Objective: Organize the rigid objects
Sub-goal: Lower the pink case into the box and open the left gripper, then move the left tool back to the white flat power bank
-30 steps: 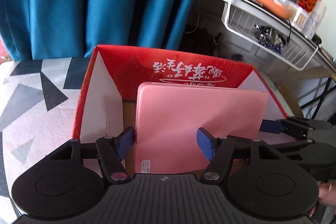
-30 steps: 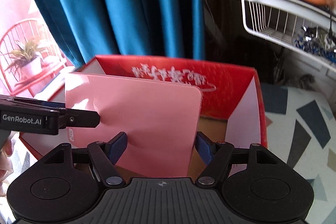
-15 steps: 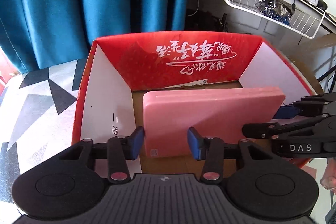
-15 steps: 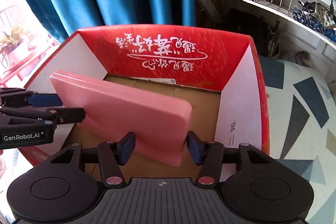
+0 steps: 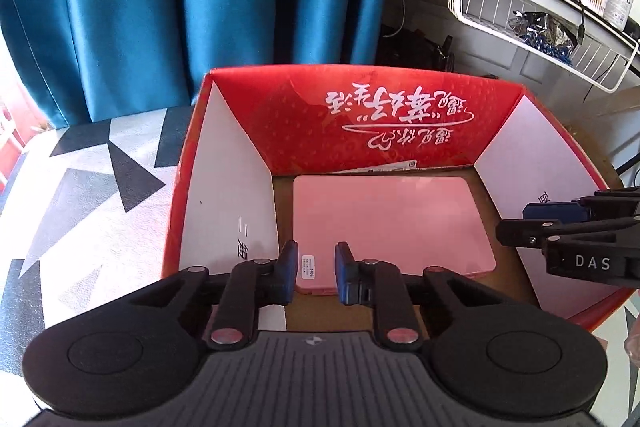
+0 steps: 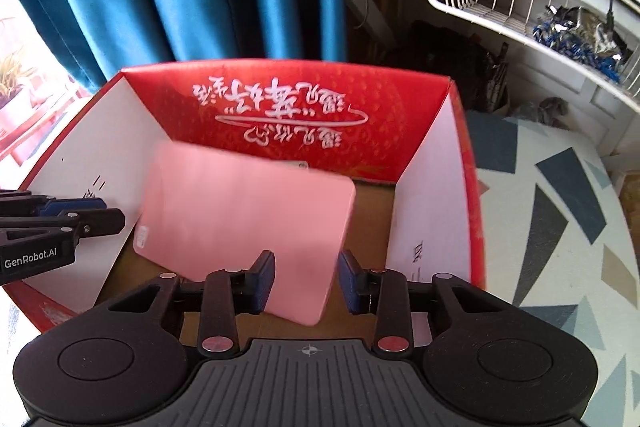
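The pink case (image 5: pixel 392 223) lies flat on the brown floor of the red box (image 5: pixel 360 107), filling the middle of the frame in the left view, probably so that more things can be stacked on it. The left gripper (image 5: pixel 316 273) has just been closing; its jaws are drawn nearly together above the case's near edge, gripping nothing. The right gripper (image 6: pixel 306 281), also just closing, stands narrowly apart over the case's near corner, holding nothing.

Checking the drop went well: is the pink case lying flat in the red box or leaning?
Flat. The pink case lies on the cardboard floor of the red box, clear of both grippers.
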Demonstrator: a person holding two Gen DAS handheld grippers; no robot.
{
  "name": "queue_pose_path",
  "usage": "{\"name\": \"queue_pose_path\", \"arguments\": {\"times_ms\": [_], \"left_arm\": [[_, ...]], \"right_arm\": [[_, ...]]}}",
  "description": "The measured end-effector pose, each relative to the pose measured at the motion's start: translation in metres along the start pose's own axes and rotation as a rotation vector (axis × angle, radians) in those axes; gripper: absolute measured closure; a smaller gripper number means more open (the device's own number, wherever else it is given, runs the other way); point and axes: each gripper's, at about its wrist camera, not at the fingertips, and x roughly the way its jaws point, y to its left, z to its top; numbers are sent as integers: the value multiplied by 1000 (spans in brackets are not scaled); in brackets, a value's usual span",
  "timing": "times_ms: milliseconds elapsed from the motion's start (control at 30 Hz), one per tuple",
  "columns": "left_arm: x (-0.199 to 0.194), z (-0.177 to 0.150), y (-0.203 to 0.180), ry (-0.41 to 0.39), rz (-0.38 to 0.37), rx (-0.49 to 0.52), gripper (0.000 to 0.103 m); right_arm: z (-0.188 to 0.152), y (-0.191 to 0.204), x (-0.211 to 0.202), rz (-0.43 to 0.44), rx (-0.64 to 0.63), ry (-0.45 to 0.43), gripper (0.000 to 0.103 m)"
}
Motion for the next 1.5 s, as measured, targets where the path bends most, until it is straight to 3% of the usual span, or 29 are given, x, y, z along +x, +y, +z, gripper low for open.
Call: {"name": "queue_pose_path", "arguments": {"times_ms": [167, 300, 333, 400, 567, 633, 700, 1033, 1500], "left_arm": [[-8, 0, 0, -19, 6, 8, 81], [-19, -2, 1, -26, -3, 31, 77], [-22, -3, 0, -29, -5, 38, 71], [-29, -4, 0, -43, -10, 50, 56], [-48, -7, 1, -61, -1, 45, 28], [-56, -10, 2, -71, -8, 35, 8], [-65, -13, 2, -83, -16, 29, 0], [-100, -25, 12, -122, -34, -36, 0], [-127, -82, 36, -133, -12, -47, 0]], "right_arm": [[1, 0, -9, -24, -6, -25, 70], [0, 4, -15, -20, 8, -39, 58], [-1, 5, -17, -16, 12, -43, 54], [-2, 8, -22, -10, 16, -55, 36], [-5, 14, -35, -6, 20, -88, 15], [-7, 15, -41, -8, 25, -96, 7], [-9, 17, -46, -17, 27, -101, 0], [-25, 20, -80, -10, 60, -145, 0], [-81, 36, -114, -18, 71, -243, 0]]}}
